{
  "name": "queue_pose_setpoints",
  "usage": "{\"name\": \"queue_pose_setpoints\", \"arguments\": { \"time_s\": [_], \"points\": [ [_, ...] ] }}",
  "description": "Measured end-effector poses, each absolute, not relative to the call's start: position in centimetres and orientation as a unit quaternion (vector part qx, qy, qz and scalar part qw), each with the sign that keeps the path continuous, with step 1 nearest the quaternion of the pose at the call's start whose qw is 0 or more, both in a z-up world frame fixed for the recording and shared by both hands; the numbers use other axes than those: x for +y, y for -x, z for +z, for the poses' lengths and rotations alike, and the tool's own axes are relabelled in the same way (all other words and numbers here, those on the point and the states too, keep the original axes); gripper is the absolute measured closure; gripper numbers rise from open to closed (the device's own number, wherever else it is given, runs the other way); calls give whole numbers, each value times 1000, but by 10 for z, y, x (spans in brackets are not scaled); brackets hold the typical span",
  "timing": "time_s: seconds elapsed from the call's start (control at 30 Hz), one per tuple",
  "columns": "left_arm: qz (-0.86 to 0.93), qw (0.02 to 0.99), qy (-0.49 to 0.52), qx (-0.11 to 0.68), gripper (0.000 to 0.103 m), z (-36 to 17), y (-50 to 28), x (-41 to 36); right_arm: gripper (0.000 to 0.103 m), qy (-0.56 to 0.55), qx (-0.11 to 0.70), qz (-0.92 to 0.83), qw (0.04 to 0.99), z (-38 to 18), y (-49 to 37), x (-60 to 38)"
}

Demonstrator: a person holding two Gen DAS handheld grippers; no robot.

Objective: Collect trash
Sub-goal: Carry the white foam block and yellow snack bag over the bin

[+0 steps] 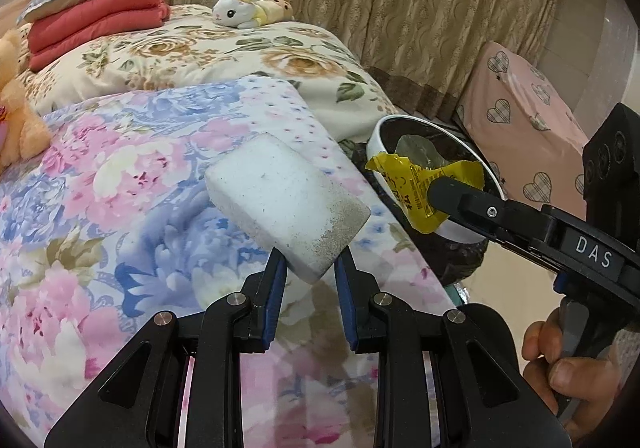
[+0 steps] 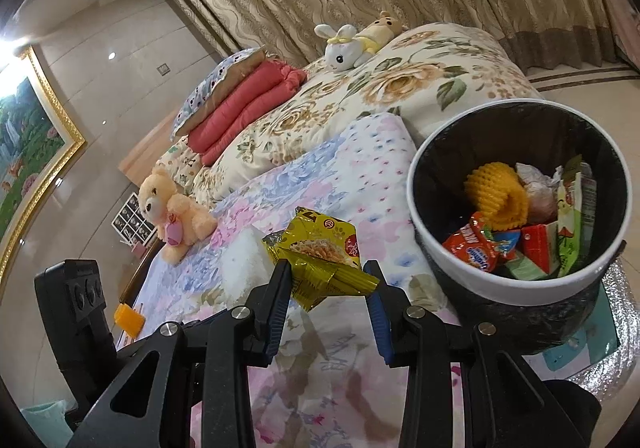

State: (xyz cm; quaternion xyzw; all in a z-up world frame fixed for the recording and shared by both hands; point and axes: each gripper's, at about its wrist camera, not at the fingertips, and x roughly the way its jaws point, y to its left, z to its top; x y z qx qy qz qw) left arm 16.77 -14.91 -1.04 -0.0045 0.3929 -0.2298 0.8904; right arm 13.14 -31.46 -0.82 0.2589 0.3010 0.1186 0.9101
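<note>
My left gripper point(image 1: 310, 268) is shut on a white sponge block point(image 1: 286, 199) and holds it above the floral bedspread. My right gripper point(image 2: 326, 276) is shut on a yellow snack wrapper point(image 2: 320, 252), held over the bed edge just left of the bin. In the left wrist view the right gripper point(image 1: 440, 195) holds the wrapper point(image 1: 416, 183) in front of the bin's rim. The white bin point(image 2: 448, 244) with a black liner stands beside the bed and holds several wrappers and a yellow foam net point(image 2: 496, 195). The sponge also shows in the right wrist view point(image 2: 244, 260).
The bed point(image 1: 120, 183) carries a teddy bear point(image 2: 172, 207), a bunny plush point(image 1: 240, 7), and folded red blankets point(image 1: 96, 27) under a pillow. A small orange item point(image 2: 128, 318) lies near the bed's left edge. A pink heart-patterned cover point(image 1: 528, 127) and curtains stand behind.
</note>
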Motion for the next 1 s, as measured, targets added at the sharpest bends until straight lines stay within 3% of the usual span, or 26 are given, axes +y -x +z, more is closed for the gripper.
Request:
{"name": "queue_pose_setpoints", "arguments": {
  "time_s": [1.0],
  "points": [
    [-287,876,-30,386,80,4,-170,-218,66,-286,270,57,917,1,-109,-386]
  ]
}}
